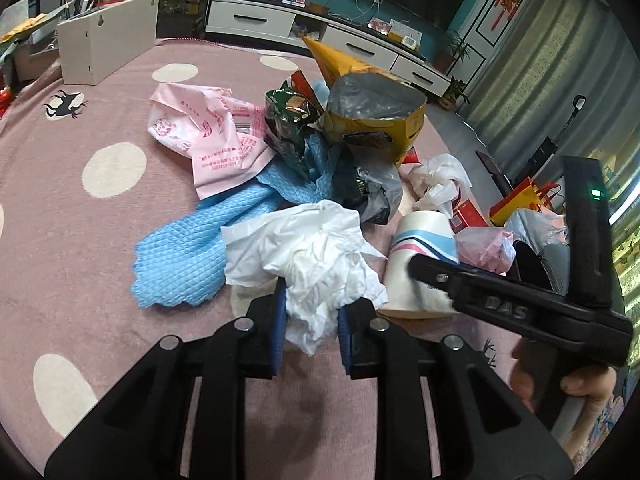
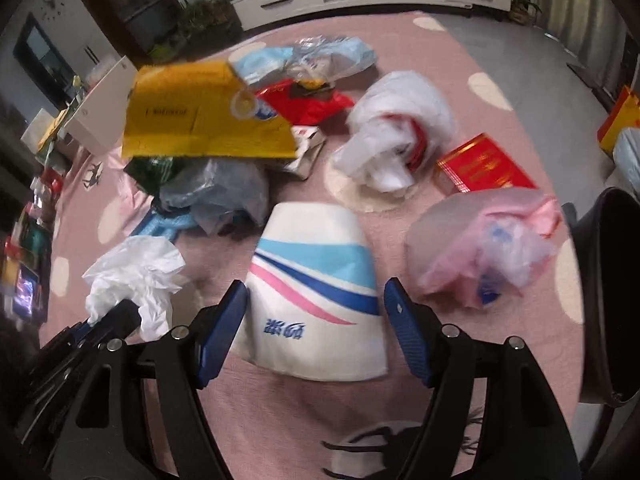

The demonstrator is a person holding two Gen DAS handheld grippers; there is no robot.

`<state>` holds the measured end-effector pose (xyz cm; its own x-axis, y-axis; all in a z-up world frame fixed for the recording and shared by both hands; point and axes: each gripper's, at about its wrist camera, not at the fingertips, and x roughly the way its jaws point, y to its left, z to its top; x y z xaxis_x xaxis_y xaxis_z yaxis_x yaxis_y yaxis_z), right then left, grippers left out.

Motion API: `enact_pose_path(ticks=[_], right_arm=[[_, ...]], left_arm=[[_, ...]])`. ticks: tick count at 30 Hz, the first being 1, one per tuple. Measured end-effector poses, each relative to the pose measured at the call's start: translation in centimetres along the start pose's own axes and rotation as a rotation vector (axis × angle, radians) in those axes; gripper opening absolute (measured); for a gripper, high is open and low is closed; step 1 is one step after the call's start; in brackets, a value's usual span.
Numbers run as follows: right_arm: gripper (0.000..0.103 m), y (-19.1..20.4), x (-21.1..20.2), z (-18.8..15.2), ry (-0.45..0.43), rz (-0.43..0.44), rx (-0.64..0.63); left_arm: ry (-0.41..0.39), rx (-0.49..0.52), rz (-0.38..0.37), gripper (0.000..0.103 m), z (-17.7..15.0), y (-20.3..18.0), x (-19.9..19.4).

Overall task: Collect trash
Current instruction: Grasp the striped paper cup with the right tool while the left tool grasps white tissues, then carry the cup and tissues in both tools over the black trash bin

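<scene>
The right wrist view is smeared by motion: the print on the flat yellow cardboard box (image 2: pixel 208 120) cannot be read, nor the gold pattern on the red rectangular packet (image 2: pixel 486 170). The contents of the translucent pink plastic bag (image 2: pixel 486 248) stay unclear through its film. The black round bin (image 2: pixel 608 300) is cut off at the right edge.

In the left wrist view, the crumpled white tissue wad (image 1: pixel 320 268) hides the inner faces of the left tool (image 1: pixel 311 320). The right tool's black body covers part of the white paper cup with blue and pink stripes (image 1: pixel 420 256).
</scene>
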<state>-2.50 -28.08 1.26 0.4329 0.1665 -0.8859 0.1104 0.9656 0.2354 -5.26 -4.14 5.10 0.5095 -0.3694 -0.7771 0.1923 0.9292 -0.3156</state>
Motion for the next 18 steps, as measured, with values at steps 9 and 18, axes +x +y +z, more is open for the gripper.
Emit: enact_pose_path(ticks=[9,18], right_arm=[[0.067,0.7,1.3,0.0,-0.006,-0.002,-0.035],[0.035,0.8,-0.4,-0.1,-0.041,0.054,-0.051]], left_arm=[[-0.024,-0.007,0.023,0.023,-0.3,-1.0,-0.6],[-0.055,-0.002,0.011,0.023,0.0,-1.9,-1.7]])
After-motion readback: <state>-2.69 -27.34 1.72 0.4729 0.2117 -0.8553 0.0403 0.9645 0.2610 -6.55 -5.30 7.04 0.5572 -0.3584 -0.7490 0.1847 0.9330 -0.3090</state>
